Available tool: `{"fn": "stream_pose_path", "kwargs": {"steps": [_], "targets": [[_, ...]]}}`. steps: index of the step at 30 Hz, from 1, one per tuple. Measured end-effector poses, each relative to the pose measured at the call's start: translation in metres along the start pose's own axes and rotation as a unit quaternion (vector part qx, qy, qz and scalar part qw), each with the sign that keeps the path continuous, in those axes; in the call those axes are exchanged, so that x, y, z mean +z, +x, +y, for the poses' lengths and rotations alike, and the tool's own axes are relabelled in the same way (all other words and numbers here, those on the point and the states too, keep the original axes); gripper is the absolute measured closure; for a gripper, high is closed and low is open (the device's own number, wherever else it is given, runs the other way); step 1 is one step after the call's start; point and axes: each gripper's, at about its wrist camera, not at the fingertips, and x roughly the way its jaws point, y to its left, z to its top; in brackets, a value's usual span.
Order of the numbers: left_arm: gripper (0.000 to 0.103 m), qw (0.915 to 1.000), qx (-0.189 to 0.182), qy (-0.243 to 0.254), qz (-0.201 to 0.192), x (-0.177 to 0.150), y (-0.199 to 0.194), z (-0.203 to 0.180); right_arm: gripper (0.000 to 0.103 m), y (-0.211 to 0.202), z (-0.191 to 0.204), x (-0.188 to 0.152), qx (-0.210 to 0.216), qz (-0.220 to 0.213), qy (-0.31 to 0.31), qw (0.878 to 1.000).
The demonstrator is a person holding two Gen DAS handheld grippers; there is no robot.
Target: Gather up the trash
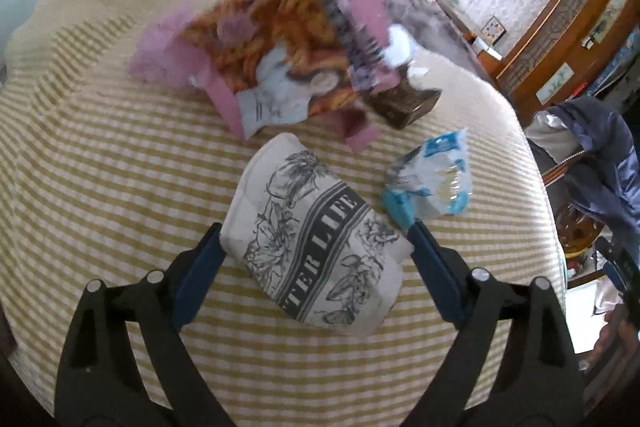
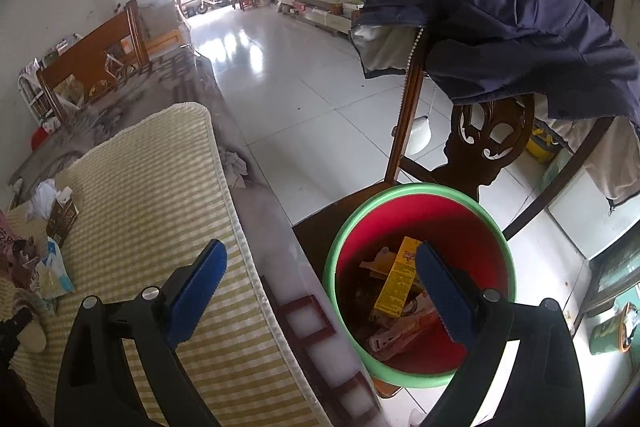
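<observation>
**A:** Item one?

**B:** White paper cup with grey floral print and a dark lettered band [image 1: 316, 231], lying on its side on the yellow-and-white checked cloth [image 1: 100, 163] of the worktop. Its long axis runs diagonally, rim end near the camera, base pointing away up-left.

**A:** Position against the left gripper [image 1: 316, 247]?

**B:** The cup lies directly between its blue-padded fingers [image 1: 200, 267], which stand wide apart. The left pad is touching or just beside the cup wall; I cannot tell which. The right pad looks just clear. Not clamped.

**A:** Neighbouring litter?

**B:** Crumpled clear-and-blue plastic wrapper [image 1: 432, 183] just right of the cup; pink snack bag with orange print [image 1: 276, 39] and small dark brown carton [image 1: 404, 103] further off.

**A:** Right gripper [image 2: 320, 283]?

**B:** Open, nothing between the fingers, hanging over the worktop edge beside the red bucket with green rim [image 2: 400, 199] on a dark wooden chair [image 2: 472, 155], paper scraps and a yellow box already inside.

**A:** Judgement?

**B:** The left is far nearer. Closing would squeeze across the cup's width, a fair hold; thin paper may crush.
</observation>
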Motion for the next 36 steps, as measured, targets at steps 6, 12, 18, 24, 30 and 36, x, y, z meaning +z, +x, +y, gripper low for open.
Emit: {"fn": "stream_pose_path", "kwargs": {"steps": [6,12,18,24,30,36], "targets": [[0.014,0.9986,0.013,0.022,-0.046,-0.025,-0.053,-0.013,0.011,0.001,0.000,0.000,0.002,0.003,0.008,1.000],[0.014,0.9962,0.017,0.045,-0.073,-0.041,-0.073,-0.027,0.011,0.000,0.017,-0.004,-0.002,0.000,-0.028,1.000],[0.014,0.9958,0.025,0.034,-0.081,-0.038,-0.069,-0.008,0.011,-0.004,0.053,-0.011,0.021,-0.018,-0.089,0.996],[0.013,0.9984,0.007,0.003,-0.056,-0.033,-0.064,0.009,0.011,0.001,0.123,-0.025,0.126,0.022,-0.118,0.985],[0.013,0.9988,0.000,-0.015,-0.046,-0.031,-0.063,0.019,0.011,0.014,0.222,-0.031,0.227,0.092,-0.148,0.958],[0.013,0.9982,-0.014,-0.046,-0.038,-0.030,-0.061,0.030,0.010,0.033,0.283,-0.030,0.221,0.136,-0.164,0.952]]}}
